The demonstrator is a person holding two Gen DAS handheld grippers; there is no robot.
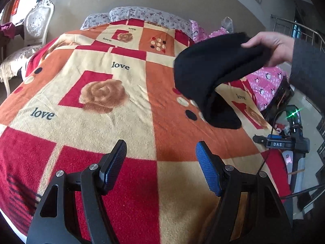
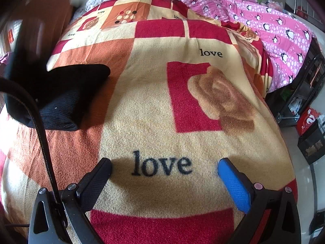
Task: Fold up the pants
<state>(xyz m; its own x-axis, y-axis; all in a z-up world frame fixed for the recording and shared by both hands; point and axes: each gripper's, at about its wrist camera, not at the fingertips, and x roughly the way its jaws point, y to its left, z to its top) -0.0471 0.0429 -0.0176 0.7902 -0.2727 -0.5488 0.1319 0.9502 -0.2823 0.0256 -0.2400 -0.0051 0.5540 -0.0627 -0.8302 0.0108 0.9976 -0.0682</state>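
Note:
The black pants [image 1: 213,71] are folded into a bundle. A bare hand [image 1: 272,46] holds them by the upper end at the right, with the lower end touching the blanket. In the right wrist view the pants [image 2: 61,93] show at the left. My left gripper [image 1: 160,154] is open and empty, above the blanket, well short of the pants. My right gripper [image 2: 164,172] is open and empty and rests low over the blanket, to the right of the pants. It also shows in the left wrist view [image 1: 284,140], lying at the bed's right edge.
A red, orange and cream "love" blanket [image 1: 101,122] covers the bed. A pink penguin quilt [image 2: 274,26] lies along the bed's right side. Floral pillows [image 1: 138,14] are at the head. A white chair [image 1: 34,32] stands left of the bed. Boxes and a rack [image 2: 304,101] stand right.

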